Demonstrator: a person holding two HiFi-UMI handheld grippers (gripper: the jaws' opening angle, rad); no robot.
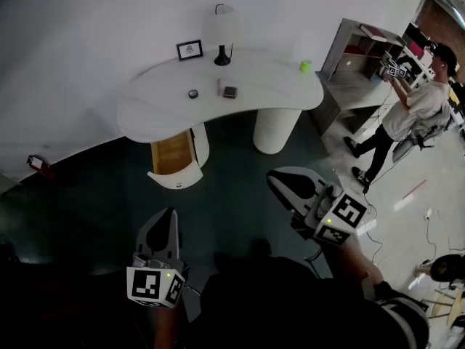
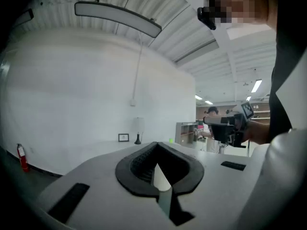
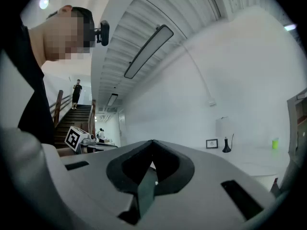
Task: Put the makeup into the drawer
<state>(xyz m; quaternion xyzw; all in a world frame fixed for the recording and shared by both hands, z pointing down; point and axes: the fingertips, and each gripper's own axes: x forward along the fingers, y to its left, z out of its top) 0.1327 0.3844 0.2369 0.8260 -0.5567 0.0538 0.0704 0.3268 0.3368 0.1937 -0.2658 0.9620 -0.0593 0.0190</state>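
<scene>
Left gripper [image 1: 168, 215] and right gripper [image 1: 280, 181] jaws together, empty, well apart from table [image 1: 290, 89]; makeup pieces [image 1: 229, 91] too small to identify; drawer [image 1: 174, 153] stands open.

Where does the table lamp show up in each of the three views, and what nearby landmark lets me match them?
Head view: lamp at top centre, at the back edge of the white table.
Left gripper view: lamp small, just left of centre, against the wall.
Right gripper view: lamp right of centre, against the wall.
Shared landmark: the small frame, just left of the lamp in every view.
</scene>
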